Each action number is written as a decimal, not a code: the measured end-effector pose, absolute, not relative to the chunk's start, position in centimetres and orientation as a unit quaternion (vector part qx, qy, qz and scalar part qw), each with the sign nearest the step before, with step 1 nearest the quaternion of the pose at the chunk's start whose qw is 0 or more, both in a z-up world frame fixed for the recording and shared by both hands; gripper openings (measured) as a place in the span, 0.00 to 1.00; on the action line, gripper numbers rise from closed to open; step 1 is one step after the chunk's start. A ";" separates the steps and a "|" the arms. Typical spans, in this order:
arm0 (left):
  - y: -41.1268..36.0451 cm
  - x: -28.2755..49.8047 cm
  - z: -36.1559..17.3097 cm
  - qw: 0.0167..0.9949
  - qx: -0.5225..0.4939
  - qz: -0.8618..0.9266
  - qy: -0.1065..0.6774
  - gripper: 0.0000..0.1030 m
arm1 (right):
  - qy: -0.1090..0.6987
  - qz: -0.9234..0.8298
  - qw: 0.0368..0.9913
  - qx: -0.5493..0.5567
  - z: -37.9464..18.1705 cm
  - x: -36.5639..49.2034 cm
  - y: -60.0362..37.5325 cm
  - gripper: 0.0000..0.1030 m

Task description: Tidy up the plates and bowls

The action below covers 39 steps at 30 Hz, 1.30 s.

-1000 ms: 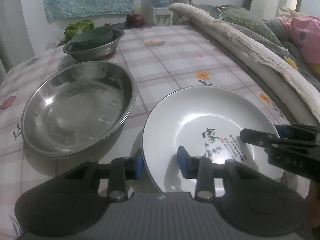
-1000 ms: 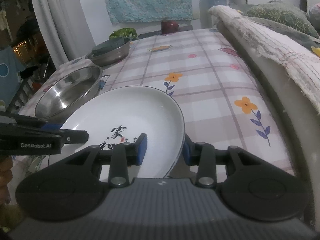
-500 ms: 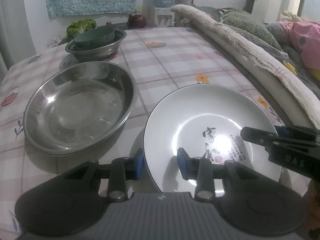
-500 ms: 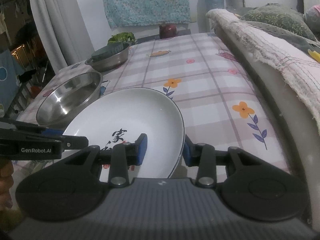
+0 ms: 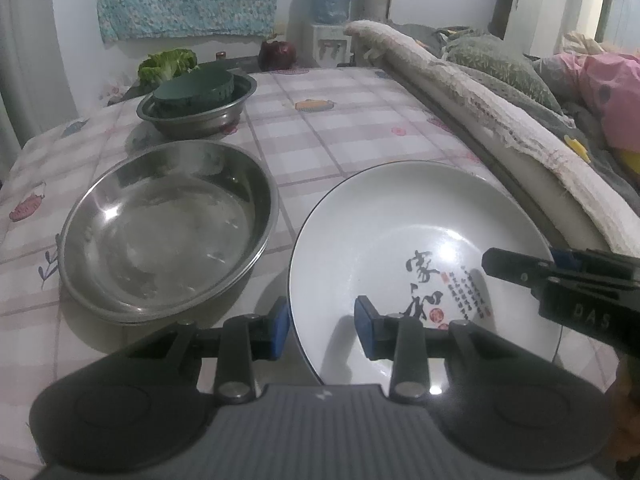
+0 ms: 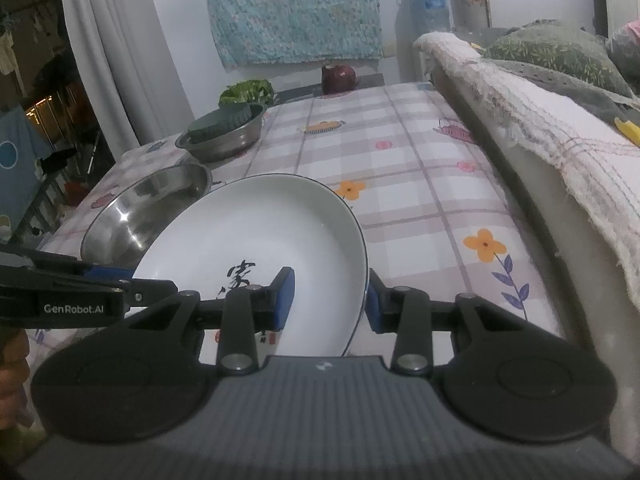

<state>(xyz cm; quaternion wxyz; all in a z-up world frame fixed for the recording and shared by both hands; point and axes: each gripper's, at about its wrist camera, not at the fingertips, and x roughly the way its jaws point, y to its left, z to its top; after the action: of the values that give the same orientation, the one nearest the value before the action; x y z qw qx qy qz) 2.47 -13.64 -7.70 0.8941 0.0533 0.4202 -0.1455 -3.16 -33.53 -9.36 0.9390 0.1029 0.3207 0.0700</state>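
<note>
A white plate (image 5: 400, 240) with black calligraphy is held just above the checked tablecloth. My left gripper (image 5: 322, 330) is shut on its near-left rim, one pad inside and one outside. My right gripper (image 6: 330, 300) is shut on the plate (image 6: 256, 236) at its right rim. Each gripper shows in the other's view, the right gripper (image 5: 560, 276) at the plate's right and the left gripper (image 6: 100, 288) at its left. A large steel bowl (image 5: 160, 232) sits left of the plate. Farther back, a dark green bowl (image 5: 192, 88) lies upside down in a smaller steel bowl (image 5: 200, 116).
A padded edge draped with a fringed cloth (image 5: 500, 120) runs along the table's right side. Green leaves (image 5: 168, 62), a dark red round thing (image 5: 278, 54) and a water dispenser (image 5: 330, 20) stand at the far end. The table's left edge (image 6: 80, 208) drops off near a curtain.
Both grippers keep their hold. The plate has come up slightly, and in the right wrist view its far-left edge now covers part of the large steel bowl.
</note>
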 end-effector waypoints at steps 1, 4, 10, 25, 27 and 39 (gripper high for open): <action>-13.6 2.5 -7.6 0.895 0.053 -0.145 0.419 0.35 | 0.320 0.070 0.939 0.103 -9.3 -3.2 -33.5 0.35; -13.4 2.5 -7.4 0.896 0.050 -0.144 0.417 0.35 | 0.319 0.071 0.939 0.105 -9.0 -3.1 -33.6 0.35; -13.1 2.6 -6.7 0.900 0.045 -0.140 0.411 0.35 | 0.314 0.076 0.940 0.105 -8.5 -3.0 -33.5 0.35; -11.9 2.7 -5.1 0.910 0.024 -0.154 0.385 0.06 | 0.301 0.093 0.945 0.089 -6.9 -1.7 -32.3 0.31; -12.5 2.0 -4.1 0.904 0.008 -0.200 0.378 0.07 | 0.298 0.116 0.943 0.095 -6.6 -1.6 -31.8 0.26; -13.2 4.7 -5.9 0.917 0.066 -0.169 0.356 0.26 | 0.313 0.067 0.939 0.126 -8.6 2.7 -32.5 0.17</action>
<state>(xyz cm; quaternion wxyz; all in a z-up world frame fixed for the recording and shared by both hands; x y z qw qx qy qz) 4.69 -13.20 -5.90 0.9166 0.0665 0.3560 -0.1692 2.70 -32.47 -8.59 0.9391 0.1256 0.3128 0.0673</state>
